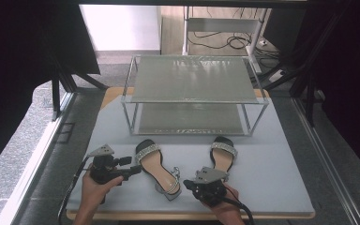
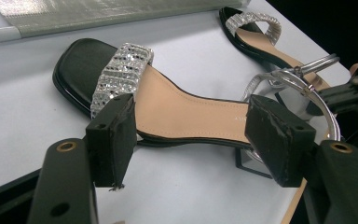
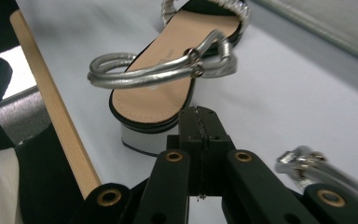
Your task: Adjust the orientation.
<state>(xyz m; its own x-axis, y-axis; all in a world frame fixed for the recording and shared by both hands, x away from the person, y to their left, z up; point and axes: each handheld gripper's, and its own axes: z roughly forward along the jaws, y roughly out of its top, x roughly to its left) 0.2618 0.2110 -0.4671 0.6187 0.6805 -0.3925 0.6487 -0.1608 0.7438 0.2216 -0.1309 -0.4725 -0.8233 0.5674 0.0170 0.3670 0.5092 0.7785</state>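
Sandals black-soled, rhinestone bands, silver ankle straps, left tongs wide, right tongs closed empty

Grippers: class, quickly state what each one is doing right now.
Left gripper: open, fingers astride the left sandal, not pressing it.
Right gripper: shut, holding nothing.

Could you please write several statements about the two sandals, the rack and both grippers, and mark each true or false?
1. Both black sandals with glittery silver toe straps, the left sandal and the right sandal, lie on the pale grey table top. True.
2. The left gripper is clamped on a heel. False: its jaws stand open, apart from the left sandal's sides.
3. The right gripper has its jaws shut with nothing between them. True.
4. A sandal sits on the two-tier wire rack. False: both shelves are bare.
5. The right gripper points at the right sandal's heel end. True.
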